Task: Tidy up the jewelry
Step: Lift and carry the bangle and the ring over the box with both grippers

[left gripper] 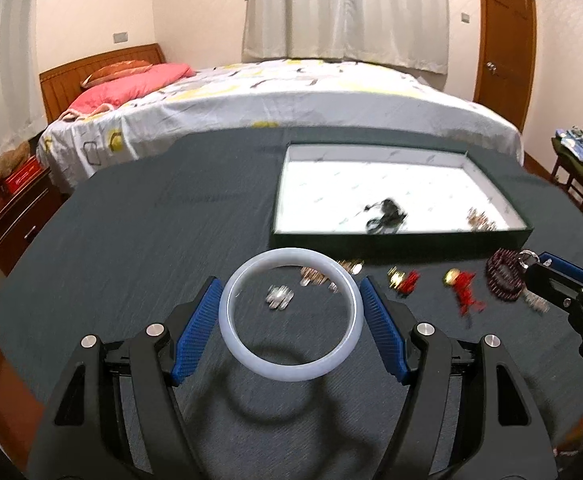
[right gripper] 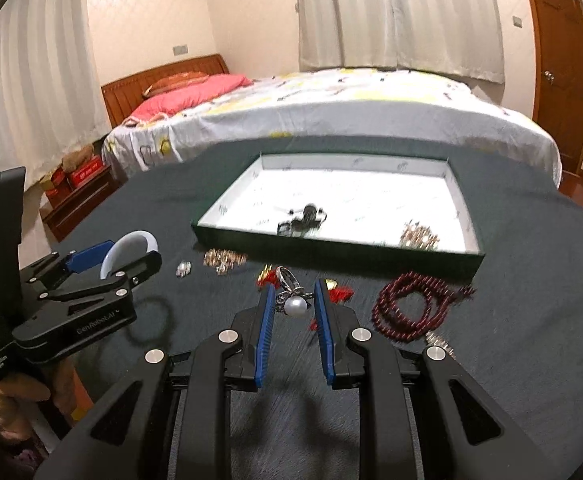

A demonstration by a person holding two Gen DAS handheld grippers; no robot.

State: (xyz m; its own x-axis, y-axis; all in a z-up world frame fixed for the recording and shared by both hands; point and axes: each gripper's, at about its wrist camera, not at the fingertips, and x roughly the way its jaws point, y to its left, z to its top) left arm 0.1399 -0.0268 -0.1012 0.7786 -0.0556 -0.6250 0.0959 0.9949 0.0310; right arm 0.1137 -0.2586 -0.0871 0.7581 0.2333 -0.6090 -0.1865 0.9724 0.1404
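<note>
My left gripper (left gripper: 290, 292) is shut on a white jade bangle (left gripper: 291, 368) and holds it above the dark cloth; its shadow lies below. The bangle also shows in the right wrist view (right gripper: 131, 246). My right gripper (right gripper: 293, 286) is shut on a silver pearl ring (right gripper: 294, 305), lifted above the cloth. A shallow green tray with a white floor (left gripper: 395, 236) (right gripper: 331, 248) sits ahead, holding a dark jewelry piece (left gripper: 385, 214) and a gold-coloured piece (right gripper: 417, 236).
On the cloth lie a small silver piece (left gripper: 278, 297), a gold chain cluster (right gripper: 223, 259), red tasselled charms (left gripper: 465, 290) and dark red prayer beads (right gripper: 411, 308). A bed (left gripper: 275, 100) stands behind the table, a nightstand (left gripper: 15, 208) to the left.
</note>
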